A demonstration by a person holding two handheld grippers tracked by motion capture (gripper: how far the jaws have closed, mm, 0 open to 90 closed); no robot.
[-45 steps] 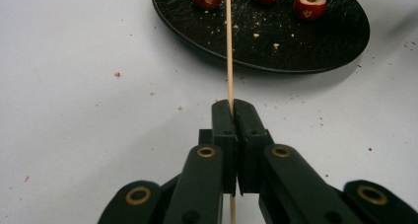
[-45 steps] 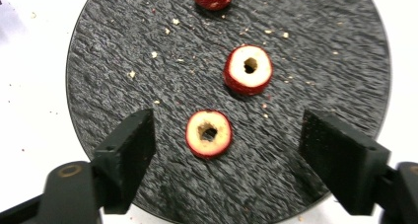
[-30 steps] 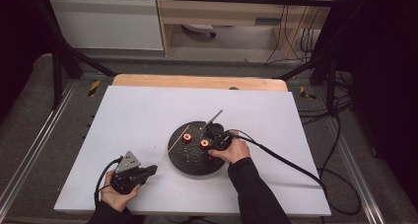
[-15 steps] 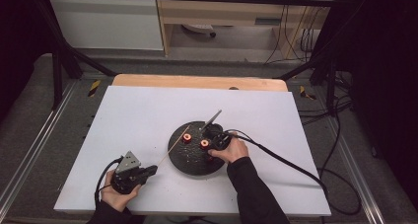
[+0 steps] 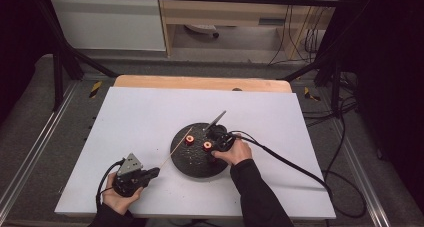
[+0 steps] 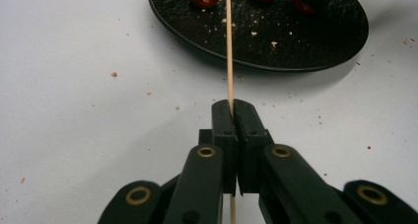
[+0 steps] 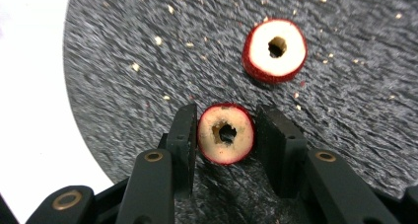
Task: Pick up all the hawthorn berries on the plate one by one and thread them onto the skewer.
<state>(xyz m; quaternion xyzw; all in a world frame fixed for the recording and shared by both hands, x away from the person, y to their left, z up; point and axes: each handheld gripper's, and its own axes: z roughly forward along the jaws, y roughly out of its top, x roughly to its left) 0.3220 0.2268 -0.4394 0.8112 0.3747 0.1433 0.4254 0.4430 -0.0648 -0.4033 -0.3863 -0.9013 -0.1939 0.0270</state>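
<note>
Your left gripper point(image 6: 231, 116) has its jaws pressed together on a thin wooden skewer point(image 6: 229, 46), which runs straight out between them and reaches over the rim of the black plate point(image 6: 305, 46); in the high view that gripper point(image 5: 152, 173) sits low on the white table point(image 5: 140, 117), off the plate's near left edge, with the skewer point(image 5: 175, 148) slanting up toward the plate point(image 5: 195, 162). Your right gripper point(image 7: 226, 135) has just been closing, and a red-skinned slice point(image 7: 226, 133) with a hole through its pale middle stands between the jaws: the left jaw touches its skin, and the right jaw sits just beside it with a thin dark line between that you cannot read as either a gap or a shadow. A second slice point(image 7: 274, 50) of the same kind lies flat on the plate point(image 7: 128, 66) further out, apart from the first. From above, the right gripper point(image 5: 214, 146) rests over the plate's right side, and you can count two red rings there, slice point(image 5: 207, 146) at the jaws and slice point(image 5: 189, 139) to its left near the skewer tip. The left gripper view shows three red pieces along the plate's far edge, cut off by the frame. One plate, one skewer. Crumbs dot the plate and the table around it.
</note>
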